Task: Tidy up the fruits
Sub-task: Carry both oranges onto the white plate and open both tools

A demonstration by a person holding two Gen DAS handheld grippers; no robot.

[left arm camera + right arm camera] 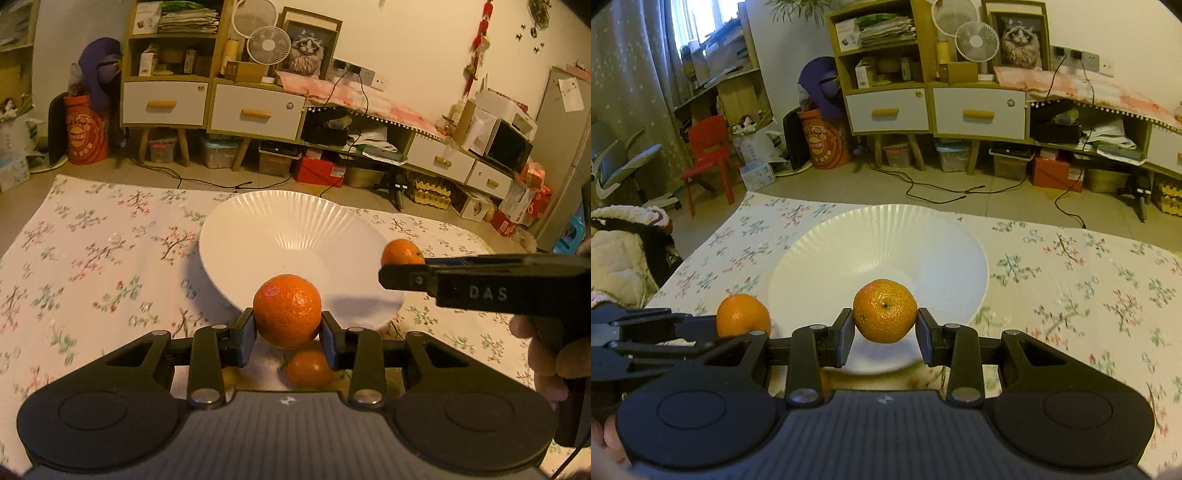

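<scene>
My left gripper (287, 334) is shut on an orange mandarin (287, 311), held at the near rim of a white ribbed bowl (258, 229). Another mandarin (309, 367) lies on the cloth below it. My right gripper (885, 334) is shut on a second mandarin (885, 311) over the bowl's (831, 254) near side. In the left wrist view the right gripper (400, 271) comes in from the right with its mandarin (402, 252). In the right wrist view the left gripper (713, 332) shows at the left with its mandarin (743, 314). The bowl holds no fruit.
The bowl sits on a floral tablecloth (92, 258) covering the table (1089, 295). Beyond the table's far edge are the floor, cabinets (210, 107) and storage boxes. A red child's chair (709, 155) stands at the far left.
</scene>
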